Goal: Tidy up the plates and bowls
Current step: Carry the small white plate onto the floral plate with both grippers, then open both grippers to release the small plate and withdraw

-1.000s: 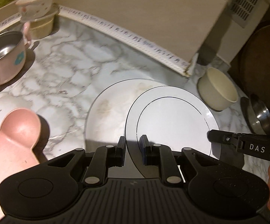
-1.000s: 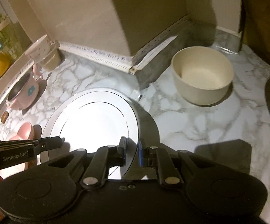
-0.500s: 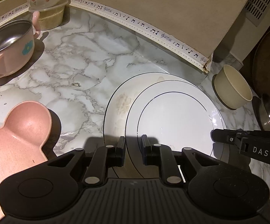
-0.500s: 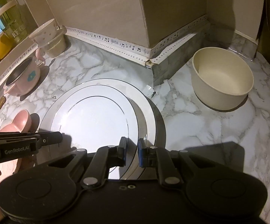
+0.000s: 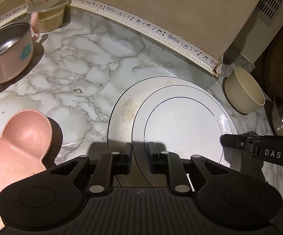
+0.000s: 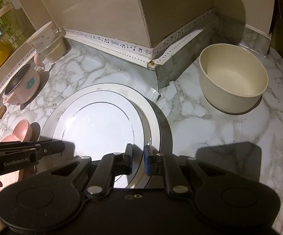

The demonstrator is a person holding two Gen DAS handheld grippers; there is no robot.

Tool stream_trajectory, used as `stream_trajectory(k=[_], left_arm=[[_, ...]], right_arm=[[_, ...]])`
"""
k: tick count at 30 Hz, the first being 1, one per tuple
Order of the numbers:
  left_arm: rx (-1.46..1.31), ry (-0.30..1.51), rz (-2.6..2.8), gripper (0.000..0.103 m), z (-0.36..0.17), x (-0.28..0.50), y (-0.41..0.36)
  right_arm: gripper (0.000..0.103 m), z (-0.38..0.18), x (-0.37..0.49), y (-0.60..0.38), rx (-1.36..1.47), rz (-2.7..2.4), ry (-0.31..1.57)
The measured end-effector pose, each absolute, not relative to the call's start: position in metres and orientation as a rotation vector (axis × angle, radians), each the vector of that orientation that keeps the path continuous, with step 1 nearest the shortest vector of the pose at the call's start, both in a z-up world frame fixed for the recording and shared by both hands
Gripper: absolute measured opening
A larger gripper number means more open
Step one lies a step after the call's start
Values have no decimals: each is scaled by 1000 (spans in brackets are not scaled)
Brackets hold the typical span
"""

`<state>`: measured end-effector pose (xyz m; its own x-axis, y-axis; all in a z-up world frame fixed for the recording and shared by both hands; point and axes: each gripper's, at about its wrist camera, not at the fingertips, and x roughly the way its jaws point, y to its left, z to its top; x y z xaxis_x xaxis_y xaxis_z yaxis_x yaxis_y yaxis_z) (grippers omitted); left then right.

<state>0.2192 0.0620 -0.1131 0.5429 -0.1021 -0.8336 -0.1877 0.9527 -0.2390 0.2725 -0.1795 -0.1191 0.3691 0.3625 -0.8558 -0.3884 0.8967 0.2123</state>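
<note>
Lowered since a second ago: white plate now overlapping the floral plate on the marble counter, more of the lower rim showing on the left. Held from both sides: left gripper clamped on the near-left rim, right gripper clamped on the near-right rim, jaws narrow, rim between the pads in each view. Sits off-centre, shifted right over the floral plate; contact between the two not clear. Coming move, likely: slide left to centre, then let go. Equal reach for both hands. Cream bowl off to the right, well apart; pink dish and steel bowl to the left.
</note>
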Motion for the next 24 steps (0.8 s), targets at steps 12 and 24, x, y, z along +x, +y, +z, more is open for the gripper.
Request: stream_trajectory(k=[12, 24], left_arm=[[-327, 992, 53, 16, -113, 219, 63], [-275, 948, 89, 16, -102, 209, 62]], right_arm=[[9, -116, 268, -179, -71, 485, 1085], [7, -115, 265, -176, -109, 485, 1076]])
